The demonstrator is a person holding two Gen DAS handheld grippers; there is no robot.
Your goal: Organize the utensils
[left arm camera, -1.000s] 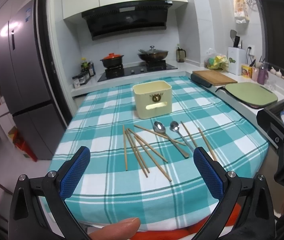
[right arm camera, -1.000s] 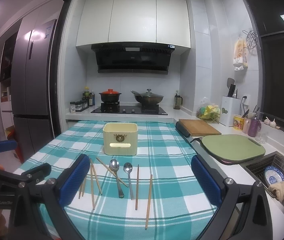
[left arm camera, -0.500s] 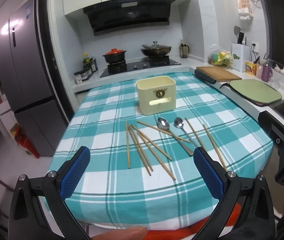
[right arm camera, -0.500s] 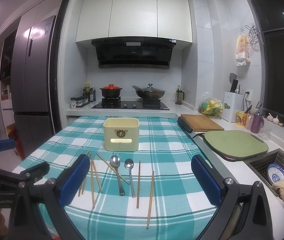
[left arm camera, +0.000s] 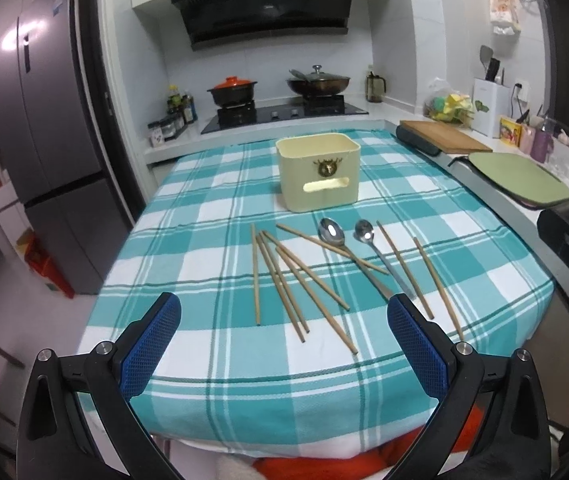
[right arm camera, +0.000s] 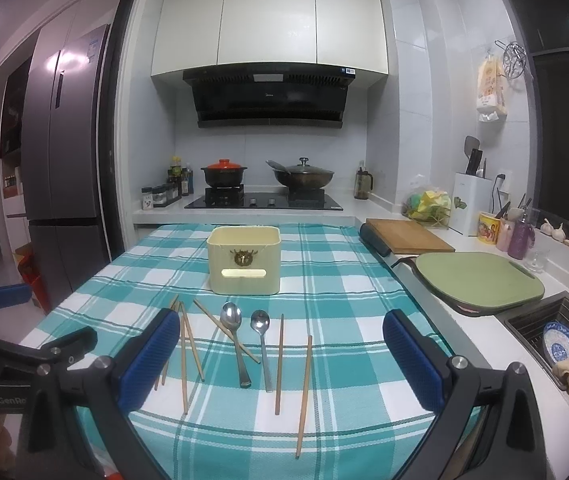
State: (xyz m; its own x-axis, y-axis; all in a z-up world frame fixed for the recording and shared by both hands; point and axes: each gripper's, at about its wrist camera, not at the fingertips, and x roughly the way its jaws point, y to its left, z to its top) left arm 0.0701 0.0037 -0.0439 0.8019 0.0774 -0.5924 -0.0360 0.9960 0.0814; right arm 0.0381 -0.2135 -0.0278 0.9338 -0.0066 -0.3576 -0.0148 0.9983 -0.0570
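A cream utensil holder (left arm camera: 318,174) stands upright on the teal checked tablecloth (left arm camera: 204,248); it also shows in the right wrist view (right arm camera: 244,260). In front of it lie several wooden chopsticks (left arm camera: 284,280) and two metal spoons (left arm camera: 332,234), loose and partly crossing. They also show in the right wrist view, chopsticks (right arm camera: 279,364) and spoons (right arm camera: 233,332). My left gripper (left arm camera: 284,344) is open and empty, hovering above the table's near edge. My right gripper (right arm camera: 276,356) is open and empty, above the near right side of the table.
A stove (right arm camera: 264,200) with two pots stands behind the table. A wooden board (right arm camera: 408,236) and a green board (right arm camera: 480,276) lie on the counter at right, beside a sink (right arm camera: 556,336). A fridge (left arm camera: 44,140) stands at left.
Both grippers have moved a little closer to the table and tilted, so the utensils sit slightly higher and nearer in both views. Both stay open and empty.
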